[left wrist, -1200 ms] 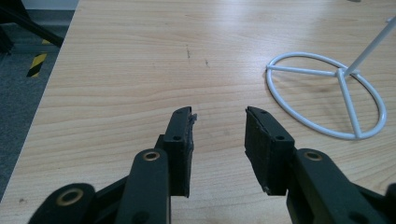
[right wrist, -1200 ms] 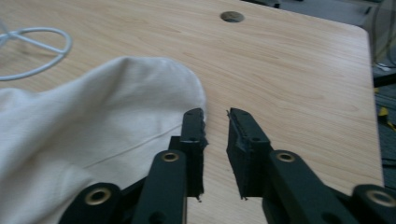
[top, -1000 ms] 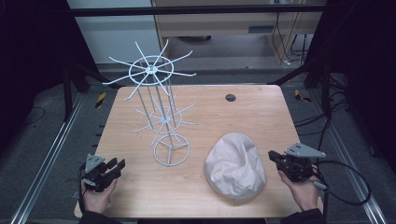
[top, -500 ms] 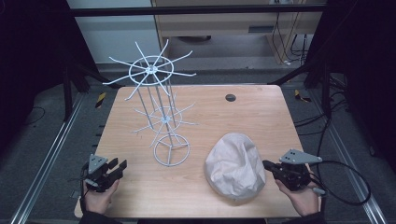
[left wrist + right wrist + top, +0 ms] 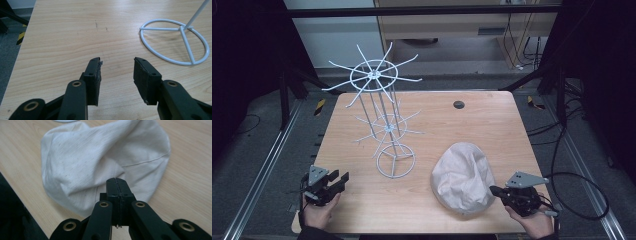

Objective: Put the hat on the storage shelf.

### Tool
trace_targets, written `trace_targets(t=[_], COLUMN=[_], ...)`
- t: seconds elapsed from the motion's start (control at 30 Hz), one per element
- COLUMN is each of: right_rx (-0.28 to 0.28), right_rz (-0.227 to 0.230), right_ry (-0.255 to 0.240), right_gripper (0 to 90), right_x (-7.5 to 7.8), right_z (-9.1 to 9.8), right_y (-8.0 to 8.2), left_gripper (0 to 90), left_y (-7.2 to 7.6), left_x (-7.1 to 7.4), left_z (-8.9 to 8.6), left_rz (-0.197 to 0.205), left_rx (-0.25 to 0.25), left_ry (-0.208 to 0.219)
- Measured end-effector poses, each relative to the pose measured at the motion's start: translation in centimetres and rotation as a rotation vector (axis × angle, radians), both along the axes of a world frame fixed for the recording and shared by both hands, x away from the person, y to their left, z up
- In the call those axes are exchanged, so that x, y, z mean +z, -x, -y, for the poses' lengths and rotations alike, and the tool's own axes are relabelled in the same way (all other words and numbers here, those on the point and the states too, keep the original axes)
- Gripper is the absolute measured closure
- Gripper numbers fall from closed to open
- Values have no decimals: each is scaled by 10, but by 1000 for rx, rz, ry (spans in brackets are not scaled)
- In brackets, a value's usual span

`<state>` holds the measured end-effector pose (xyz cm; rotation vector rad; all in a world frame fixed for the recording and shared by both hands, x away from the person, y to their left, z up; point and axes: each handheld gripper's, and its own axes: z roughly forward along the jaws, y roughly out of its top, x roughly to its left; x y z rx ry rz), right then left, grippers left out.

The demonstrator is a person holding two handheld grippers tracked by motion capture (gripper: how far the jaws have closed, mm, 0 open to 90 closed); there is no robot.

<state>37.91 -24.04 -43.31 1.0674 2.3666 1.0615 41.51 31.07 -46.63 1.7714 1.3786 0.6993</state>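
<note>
A crumpled white cloth cap [image 5: 462, 177] lies on the wooden table [image 5: 487, 125] at the near right. My right gripper [image 5: 493, 190] is shut, its tip at the cap's near right edge. In the right gripper view the jaws [image 5: 116, 182] press flat together over the cap's [image 5: 100, 157] hem, with no cloth visible between them. A tall white wire rack [image 5: 377, 115] with radiating arms stands left of centre on a ring base [image 5: 396, 161]. My left gripper [image 5: 339, 179] is open and empty at the near left corner; in its own view [image 5: 117, 62] bare wood lies between the jaws.
The rack's ring base [image 5: 180, 28] lies ahead and right of the left gripper. A small dark round hole [image 5: 458, 104] sits at the table's far side. Cables trail off the right edge, and metal rails flank the table.
My right gripper has dropped toward the near edge and moved in to the cap's edge. The left gripper has barely shifted.
</note>
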Motion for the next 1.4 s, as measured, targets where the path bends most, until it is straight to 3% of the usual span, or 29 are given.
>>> trace_targets(t=[0.27,0.6,0.67,0.83,0.93,1.13,1.4], right_rx=[63,101,106,110,114,108,92], right_rz=[-28,-23,-20,-20,-19,-14,4], right_ry=[0,-10,-20,-25,-25,-36,-51], right_gripper=[900,900,900,900,900,900,900], right_x=[-6,-9,-10,-11,-11,-10,-7], right_z=[-12,-30,-35,-41,-44,-46,-40], right_y=[2,2,1,0,0,-1,1], left_gripper=[574,576,613,705,773,895,900], left_y=[-1,-1,0,4,7,14,26], left_x=[-1,0,0,4,5,8,17], left_z=[0,1,3,16,32,61,98], left_rz=[-7,-9,-13,-20,-40,-33,-19], left_rx=[0,-8,-24,-104,-176,-266,-365], left_ry=[-8,1,12,19,57,51,88])
